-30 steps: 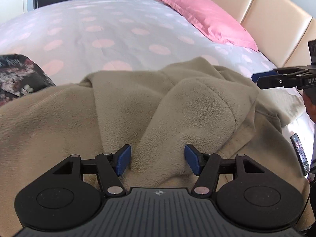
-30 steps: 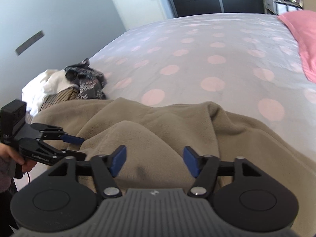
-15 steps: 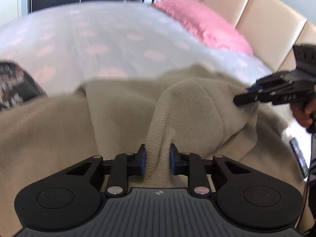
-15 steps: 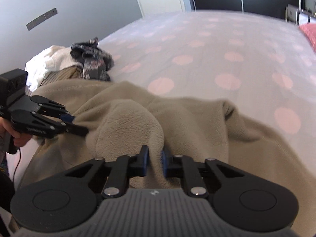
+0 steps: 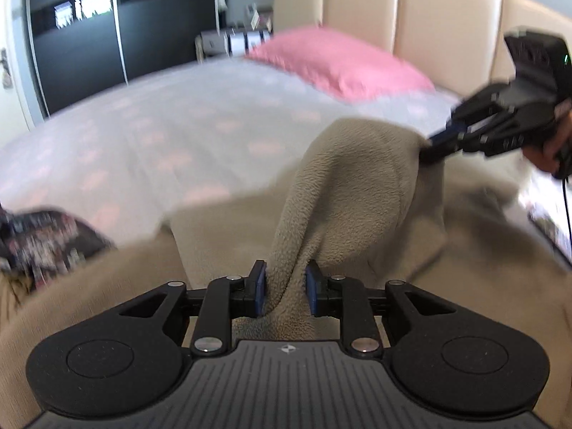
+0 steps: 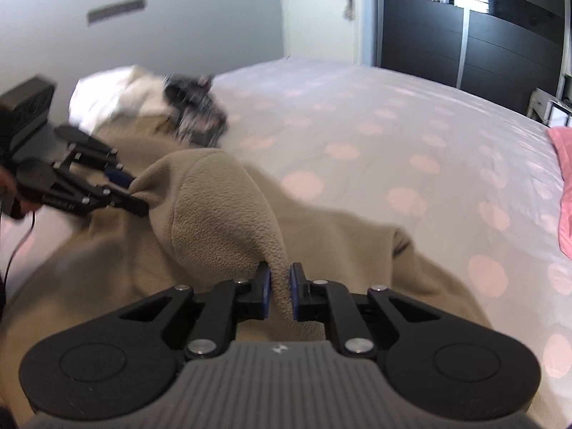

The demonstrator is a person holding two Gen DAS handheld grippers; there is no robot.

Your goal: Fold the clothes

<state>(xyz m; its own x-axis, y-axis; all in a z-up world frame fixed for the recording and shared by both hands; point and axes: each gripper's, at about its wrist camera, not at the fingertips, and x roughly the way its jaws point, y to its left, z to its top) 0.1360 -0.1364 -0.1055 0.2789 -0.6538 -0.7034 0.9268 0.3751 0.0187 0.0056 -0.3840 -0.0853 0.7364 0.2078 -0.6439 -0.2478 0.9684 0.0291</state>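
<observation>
A beige fleece garment lies spread over the near part of the bed. My left gripper pinches a raised fold of it between its blue pads, and its jaws are opening slightly with the fleece still pressed between them. My right gripper is shut on another fold of the fleece. The cloth rises as a ridge between the two grips. In the left wrist view the right gripper bites the far end of that ridge. The left gripper shows the same way in the right wrist view.
The bedspread is white with pink dots. A pink pillow lies by the beige headboard. A dark patterned garment and white clothing are piled at the bed's left edge. Dark wardrobe doors stand beyond.
Both grippers went from open over the fleece to shut on folds of it. They then rose and rolled, pulling the cloth up into a ridge between them.
</observation>
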